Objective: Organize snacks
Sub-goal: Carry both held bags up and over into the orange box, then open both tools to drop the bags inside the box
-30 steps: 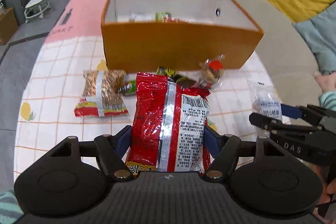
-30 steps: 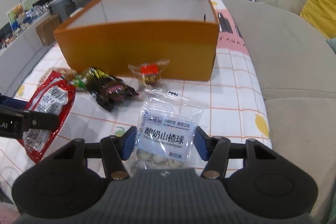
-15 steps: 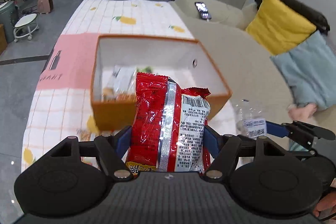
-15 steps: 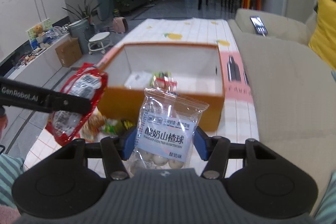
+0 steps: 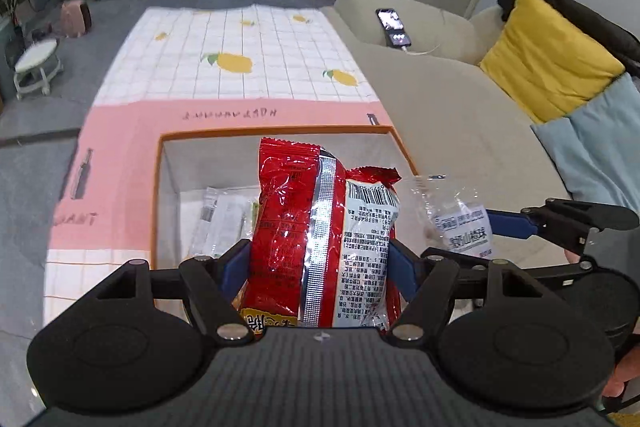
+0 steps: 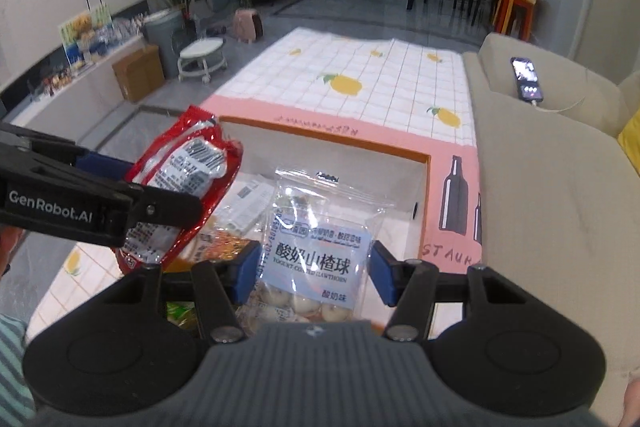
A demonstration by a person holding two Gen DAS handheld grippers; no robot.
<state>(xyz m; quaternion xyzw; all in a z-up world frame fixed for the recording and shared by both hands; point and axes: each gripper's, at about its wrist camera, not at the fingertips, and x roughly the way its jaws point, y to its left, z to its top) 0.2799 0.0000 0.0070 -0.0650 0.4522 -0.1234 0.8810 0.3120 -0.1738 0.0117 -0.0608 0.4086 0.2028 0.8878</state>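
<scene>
My left gripper (image 5: 320, 269) is shut on a red snack bag (image 5: 316, 227) and holds it above the open orange box (image 5: 158, 195). My right gripper (image 6: 314, 273) is shut on a clear bag of yogurt hawthorn balls (image 6: 316, 251), also over the orange box (image 6: 424, 195). In the left wrist view the right gripper (image 5: 472, 223) comes in from the right with the clear bag (image 5: 460, 219). In the right wrist view the left gripper (image 6: 188, 203) comes in from the left with the red bag (image 6: 184, 179). Several packets lie on the box floor.
The box stands on a low table under a pink and white lemon-print cloth (image 5: 240, 67). A beige sofa (image 5: 440, 95) runs along the right, with a phone (image 5: 394, 31) and a yellow cushion (image 5: 552, 63) on it. A small white stool (image 6: 200, 55) stands on the floor to the left.
Both grippers have risen from the table and moved forward over the box, each carrying its bag. The loose snacks in front of the box have dropped out of view.
</scene>
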